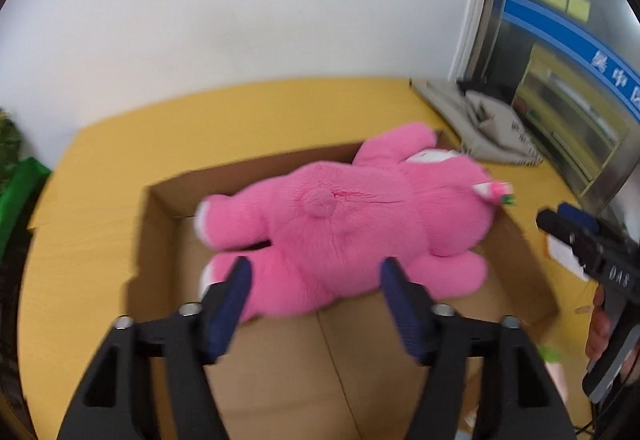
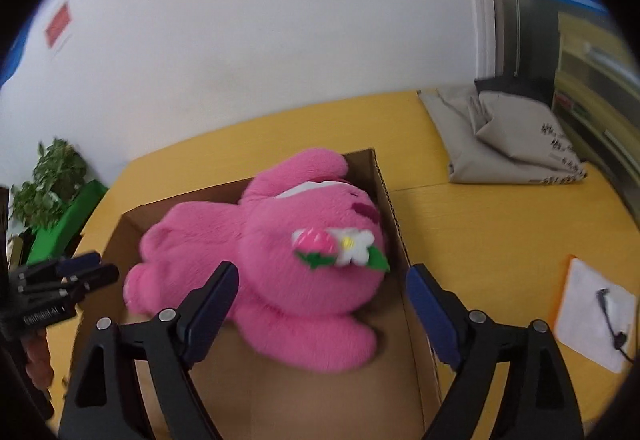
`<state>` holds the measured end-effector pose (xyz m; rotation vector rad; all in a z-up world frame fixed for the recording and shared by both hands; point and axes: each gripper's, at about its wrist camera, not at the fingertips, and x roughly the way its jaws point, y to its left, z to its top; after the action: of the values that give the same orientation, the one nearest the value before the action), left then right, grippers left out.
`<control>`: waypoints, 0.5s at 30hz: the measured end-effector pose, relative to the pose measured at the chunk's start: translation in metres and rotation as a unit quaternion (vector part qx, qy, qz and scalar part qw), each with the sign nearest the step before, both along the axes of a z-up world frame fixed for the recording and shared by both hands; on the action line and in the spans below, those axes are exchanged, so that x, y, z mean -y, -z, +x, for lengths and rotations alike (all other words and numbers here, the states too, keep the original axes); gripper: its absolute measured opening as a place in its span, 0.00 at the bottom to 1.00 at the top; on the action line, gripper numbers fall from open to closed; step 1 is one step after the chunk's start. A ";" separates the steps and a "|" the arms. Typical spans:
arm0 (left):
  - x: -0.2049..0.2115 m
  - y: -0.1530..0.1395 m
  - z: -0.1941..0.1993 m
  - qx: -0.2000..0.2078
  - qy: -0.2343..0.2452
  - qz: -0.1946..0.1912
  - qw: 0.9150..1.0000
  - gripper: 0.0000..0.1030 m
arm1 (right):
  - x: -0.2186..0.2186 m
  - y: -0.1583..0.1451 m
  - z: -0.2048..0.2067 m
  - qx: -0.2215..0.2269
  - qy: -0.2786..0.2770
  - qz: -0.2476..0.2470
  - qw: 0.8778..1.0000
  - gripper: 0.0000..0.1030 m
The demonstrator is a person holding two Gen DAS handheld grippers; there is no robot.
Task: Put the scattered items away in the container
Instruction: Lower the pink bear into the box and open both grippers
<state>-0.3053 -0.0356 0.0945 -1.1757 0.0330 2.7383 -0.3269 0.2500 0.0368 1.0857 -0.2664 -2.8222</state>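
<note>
- Pink plush rabbit [image 1: 344, 228] lies face down in the cardboard box [image 1: 160, 240] on the yellow tabletop [image 1: 80, 280]; its ear and head lean on the far corner, probably because the toy is nearly as long as the box.
- Left hand-held gripper [image 1: 316, 304] hovers above the toy's legs, jaws spread, pads not pressing the fur.
- Right hand-held gripper [image 2: 324, 316] is tilted downward over the head with the felt flower [image 2: 340, 246], jaws spread wide and empty.
- Both seem to have let go of the toy.
- Grey parcel [image 2: 504, 143] and white paper [image 2: 596, 312] lie outside the box.
</note>
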 end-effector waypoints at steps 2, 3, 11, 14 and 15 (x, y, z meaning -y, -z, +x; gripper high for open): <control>-0.009 -0.018 0.045 -0.041 -0.012 -0.016 0.999 0.84 | 0.005 -0.015 0.039 -0.025 -0.002 0.014 1.000 0.87; -0.010 -0.023 0.071 -0.058 -0.018 -0.026 0.998 0.90 | 0.009 -0.021 0.059 -0.038 -0.002 0.025 0.999 0.87; -0.021 -0.020 0.198 -0.108 -0.062 -0.029 0.992 1.00 | 0.042 -0.021 0.162 -0.056 0.009 0.080 0.995 0.87; -0.024 -0.018 0.222 -0.112 -0.066 -0.014 0.991 1.00 | 0.054 -0.029 0.187 -0.065 0.000 0.095 0.993 0.87; -0.025 -0.018 0.228 -0.113 -0.067 -0.016 0.991 1.00 | 0.057 -0.032 0.195 -0.072 -0.001 0.102 0.992 0.87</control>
<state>-0.0771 -0.0103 0.1124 -0.8983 0.0248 2.9871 -0.1320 0.1931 0.0690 0.9064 0.0375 -2.9578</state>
